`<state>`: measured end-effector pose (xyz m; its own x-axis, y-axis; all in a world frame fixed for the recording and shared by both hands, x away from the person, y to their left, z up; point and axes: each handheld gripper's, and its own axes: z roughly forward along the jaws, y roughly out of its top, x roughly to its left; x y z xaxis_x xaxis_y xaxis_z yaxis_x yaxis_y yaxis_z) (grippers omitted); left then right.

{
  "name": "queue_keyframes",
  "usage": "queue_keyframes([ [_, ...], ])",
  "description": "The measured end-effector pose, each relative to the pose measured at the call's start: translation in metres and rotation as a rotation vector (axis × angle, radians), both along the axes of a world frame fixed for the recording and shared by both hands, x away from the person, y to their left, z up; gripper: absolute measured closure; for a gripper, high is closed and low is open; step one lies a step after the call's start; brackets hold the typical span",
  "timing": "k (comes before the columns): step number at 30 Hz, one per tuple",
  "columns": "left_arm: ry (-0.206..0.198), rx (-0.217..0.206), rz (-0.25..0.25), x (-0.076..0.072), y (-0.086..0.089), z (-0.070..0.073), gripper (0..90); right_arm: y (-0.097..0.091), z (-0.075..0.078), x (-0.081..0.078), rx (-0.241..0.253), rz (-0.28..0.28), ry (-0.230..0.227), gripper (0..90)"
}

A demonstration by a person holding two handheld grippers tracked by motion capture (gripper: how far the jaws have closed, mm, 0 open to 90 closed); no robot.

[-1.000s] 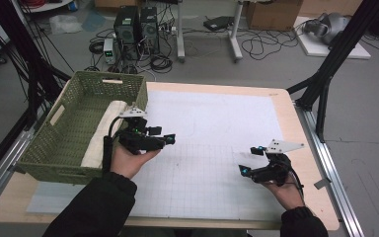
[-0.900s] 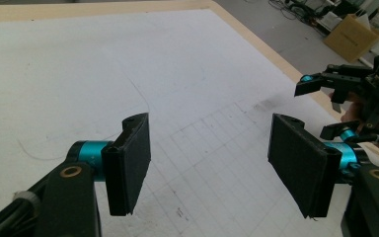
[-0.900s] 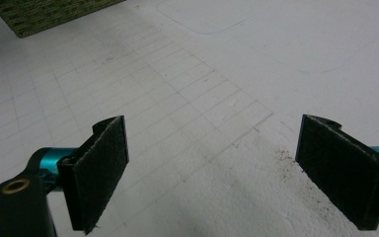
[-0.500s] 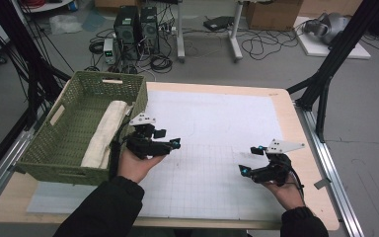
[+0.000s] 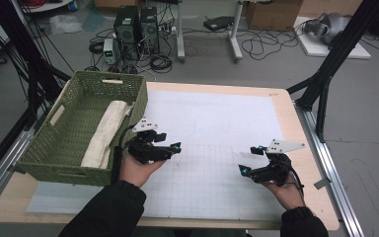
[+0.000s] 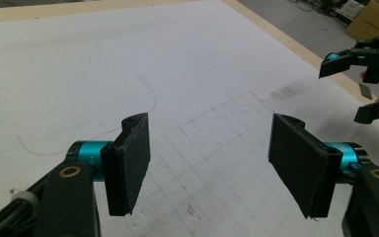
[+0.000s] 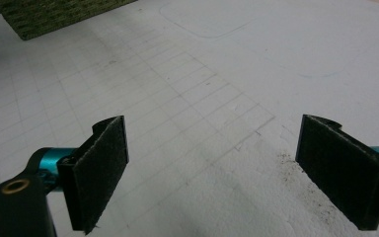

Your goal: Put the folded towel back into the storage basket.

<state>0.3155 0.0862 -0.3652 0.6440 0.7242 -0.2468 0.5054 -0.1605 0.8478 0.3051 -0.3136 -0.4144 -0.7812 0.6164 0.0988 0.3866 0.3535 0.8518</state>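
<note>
Over at nine o'clock on the worktop [image 5: 281, 106] sat the green woven basket [image 5: 74, 148], and inside it lay a rolled cream towel [image 5: 103, 133], stretched lengthwise along the basket's right wall, from about seven o'clock to one o'clock within it. Nothing was touching that towel. Just beside the basket's right rim, the left gripper [image 5: 170, 147] hovered over the white gridded mat [image 5: 212, 123], its tips aimed toward three o'clock. Its jaws stood wide apart with nothing between them, and the left gripper view [image 6: 207, 163] confirmed it: two black pads, bare mat showing in the gap. A dark sleeve [image 5: 106, 212] came in from six o'clock behind that hand.

Moving across the mat's centre, faint pencil curves ran over the white sheet toward twelve o'clock.

At around four o'clock, well apart from the basket, the right gripper [image 5: 249, 159] hung low above the mat, pointing toward nine o'clock, the grey three-cornered plate on top. Its jaws were spread too, empty, and the right gripper view [image 7: 212, 173] showed the gridded mat between the pads, with a corner of the basket at eleven o'clock.
</note>
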Motion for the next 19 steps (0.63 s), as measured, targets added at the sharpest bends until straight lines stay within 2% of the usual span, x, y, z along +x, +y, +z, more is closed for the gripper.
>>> queue_keyframes([
  [3, -0.002, 0.011, 0.006, -0.001, 0.000, -0.003, 32.6, 0.000, 0.000, 0.001, -0.003, 0.002, -0.007, 11.8],
  [7, 0.000, 0.016, 0.008, -0.003, 0.000, -0.008, 32.3, 0.001, 0.000, 0.000, 0.002, 0.002, 0.005, 11.9],
  [19, 0.006, 0.043, -0.008, -0.007, -0.007, -0.019, 31.8, 0.002, 0.000, -0.001, -0.001, 0.008, 0.003, 11.8],
])
